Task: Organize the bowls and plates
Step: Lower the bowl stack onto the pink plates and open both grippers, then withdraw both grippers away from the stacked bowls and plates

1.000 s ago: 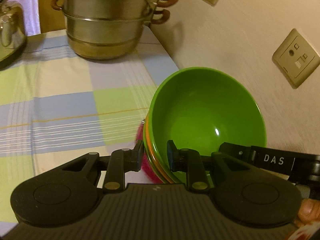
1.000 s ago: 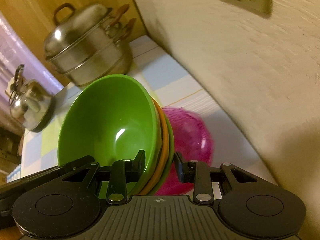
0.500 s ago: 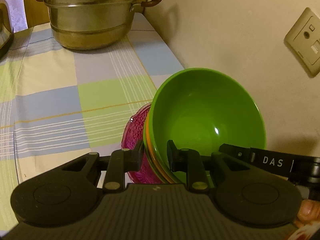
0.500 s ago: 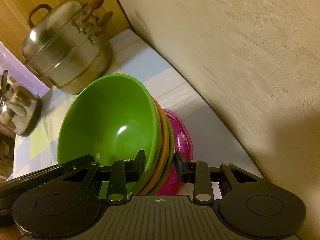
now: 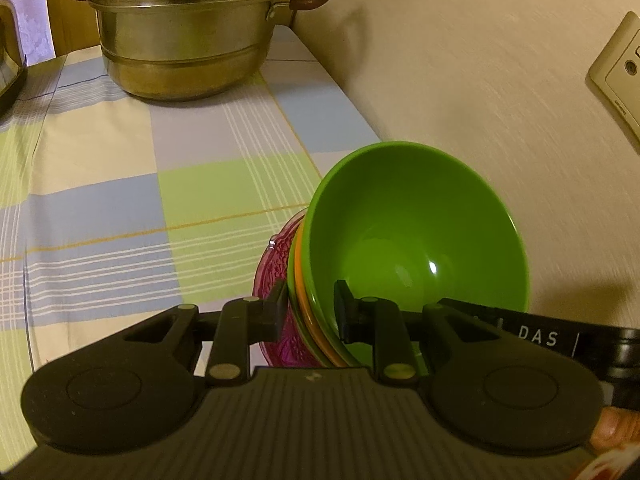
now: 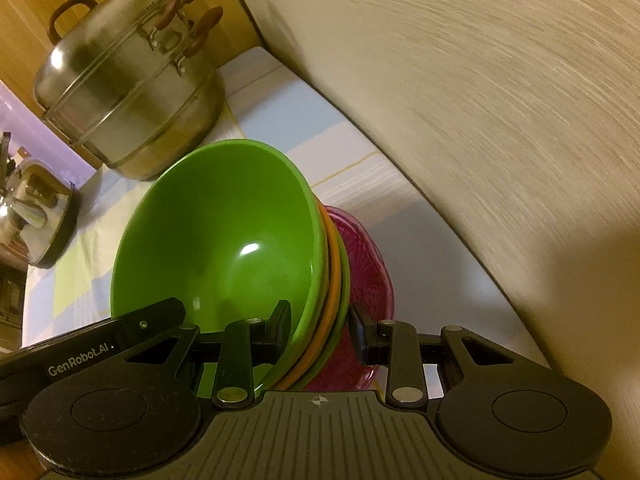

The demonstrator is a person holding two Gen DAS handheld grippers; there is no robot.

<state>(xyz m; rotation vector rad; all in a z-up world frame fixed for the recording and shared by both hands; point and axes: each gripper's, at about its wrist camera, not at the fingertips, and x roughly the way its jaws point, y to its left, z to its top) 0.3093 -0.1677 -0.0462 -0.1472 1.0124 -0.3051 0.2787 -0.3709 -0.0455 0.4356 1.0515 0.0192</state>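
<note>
A stack of nested bowls, with a green bowl (image 5: 416, 240) on top and orange and green rims beneath, is held tilted over a pink glass dish (image 5: 276, 280). My left gripper (image 5: 310, 312) is shut on the stack's near rim, one finger inside the green bowl and one outside. My right gripper (image 6: 320, 328) is shut on the opposite rim of the same stack (image 6: 224, 240), with the pink dish (image 6: 368, 272) just behind its outer finger. Whether the stack touches the dish is hidden.
A steel steamer pot (image 5: 184, 32) stands at the back of the checked tablecloth (image 5: 120, 200); it also shows in the right wrist view (image 6: 128, 92). A kettle (image 6: 32, 208) sits at the far left. The wall (image 5: 480, 80) with a socket plate (image 5: 620, 68) runs close on the right.
Both grippers have moved with the bowl stack toward the pink dish, which now shows larger and closer under the stack. The grips have not changed.
</note>
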